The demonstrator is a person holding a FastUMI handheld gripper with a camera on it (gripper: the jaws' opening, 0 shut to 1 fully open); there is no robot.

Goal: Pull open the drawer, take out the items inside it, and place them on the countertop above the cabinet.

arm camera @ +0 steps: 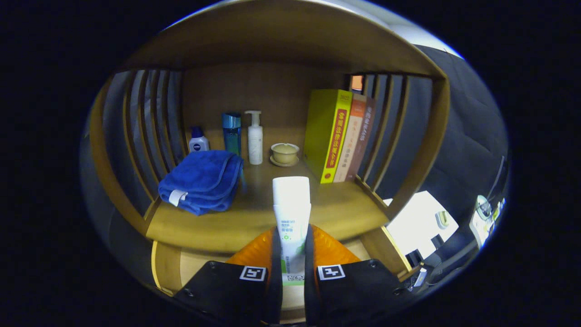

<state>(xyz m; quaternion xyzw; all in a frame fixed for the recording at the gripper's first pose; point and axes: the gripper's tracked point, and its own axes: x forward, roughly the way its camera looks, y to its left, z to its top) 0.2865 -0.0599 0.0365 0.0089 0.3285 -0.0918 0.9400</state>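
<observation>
Tongs clamp a smooth white plastic tube upright before the wooden countertop

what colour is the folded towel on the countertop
Blue, clearest in the gripper view: folded blue towel, left of the gripper holding a white tube.

A wooden cabinet takes up the scene — its arched top board curves overhead, and a plain wooden back panel closes the rear. Vertical wooden slats form the one side, matching slats the other, with dark cloth showing through the gaps. The shelf board is warm brown and dimly lit. Beyond the cabinet's side hangs the dark booth wall — below it lies a bright white patch of floor.
</observation>
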